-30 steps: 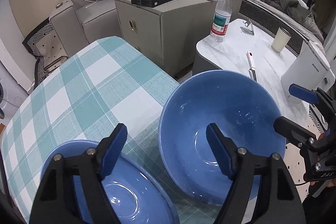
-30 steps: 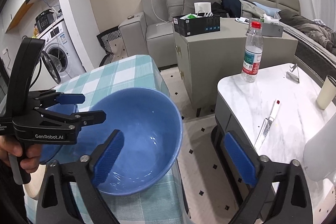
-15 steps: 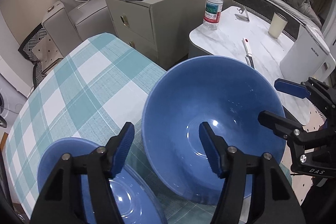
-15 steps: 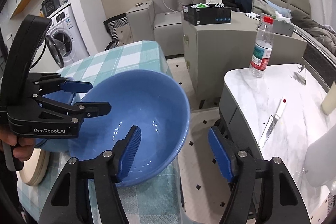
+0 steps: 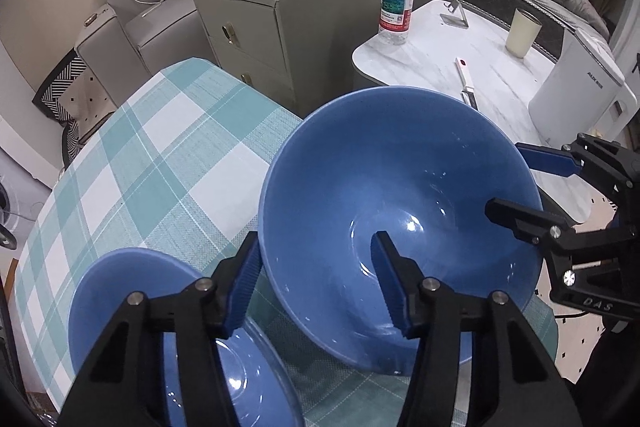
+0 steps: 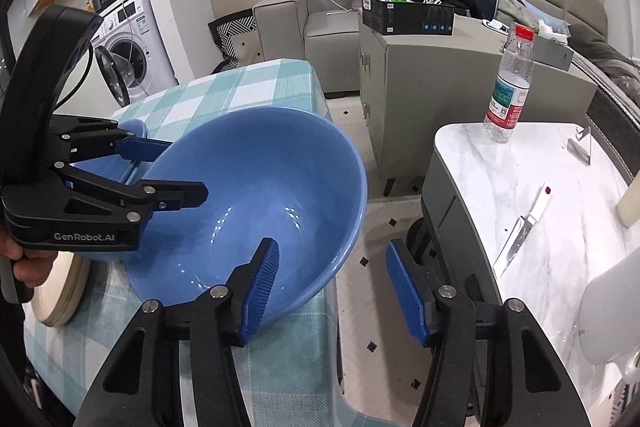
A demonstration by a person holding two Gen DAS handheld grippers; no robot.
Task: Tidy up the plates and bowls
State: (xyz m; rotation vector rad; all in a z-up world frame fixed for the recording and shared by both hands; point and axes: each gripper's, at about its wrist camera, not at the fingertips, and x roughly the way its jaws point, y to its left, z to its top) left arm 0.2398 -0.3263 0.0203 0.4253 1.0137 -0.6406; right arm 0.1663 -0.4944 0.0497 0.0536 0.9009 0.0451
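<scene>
Both sets of fingers have just been closing, each straddling the wall of the large blue bowl. Left gripper: outer pad touches the bowl's outside near the left rim, inner pad hangs inside, seemingly clear of the wall, so not clamped. Right gripper: one pad inside the bowl, the other outside past the near rim with a visible gap; not gripping either. Compared with a second ago, the bowl fills more of both views and both pairs stand much narrower. The bowl sits on the checked bench at its right edge, partly overhanging. A smaller blue bowl lies just beside it, lower left. Judgement: two-handed pinch about to seat, lift for stacking likely next.
</scene>
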